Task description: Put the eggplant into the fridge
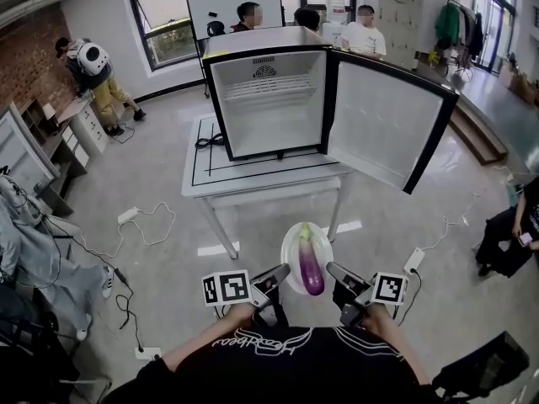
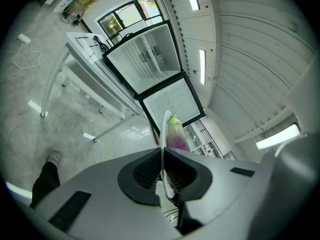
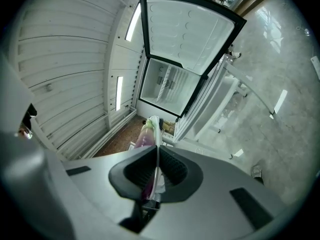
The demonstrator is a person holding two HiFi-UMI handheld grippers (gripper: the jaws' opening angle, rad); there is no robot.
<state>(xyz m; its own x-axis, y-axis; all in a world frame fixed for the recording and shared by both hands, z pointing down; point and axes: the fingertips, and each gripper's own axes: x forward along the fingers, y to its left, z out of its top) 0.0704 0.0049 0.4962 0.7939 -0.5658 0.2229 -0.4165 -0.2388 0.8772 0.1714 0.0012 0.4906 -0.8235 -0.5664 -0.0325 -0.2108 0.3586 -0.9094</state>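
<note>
A purple eggplant [image 1: 310,263] with a green stem lies on a white plate [image 1: 291,247], held in the air between my two grippers. My left gripper [image 1: 283,273] is shut on the plate's left rim and my right gripper [image 1: 332,269] is shut on its right rim. In the left gripper view the plate [image 2: 163,134] runs edge-on between the pads of the left gripper [image 2: 162,168], with the eggplant [image 2: 176,133] beyond. The right gripper view shows the same: right gripper [image 3: 157,170], plate [image 3: 158,131], eggplant [image 3: 146,135]. Ahead stands the small fridge [image 1: 268,99], its door [image 1: 383,124] swung open to the right.
The fridge sits on a white table [image 1: 253,179] with thin legs. Cables and power strips [image 1: 128,215] lie on the floor at left. Shelves and clutter line the left wall. Several people stand behind the fridge, and one sits at the right edge [image 1: 509,234].
</note>
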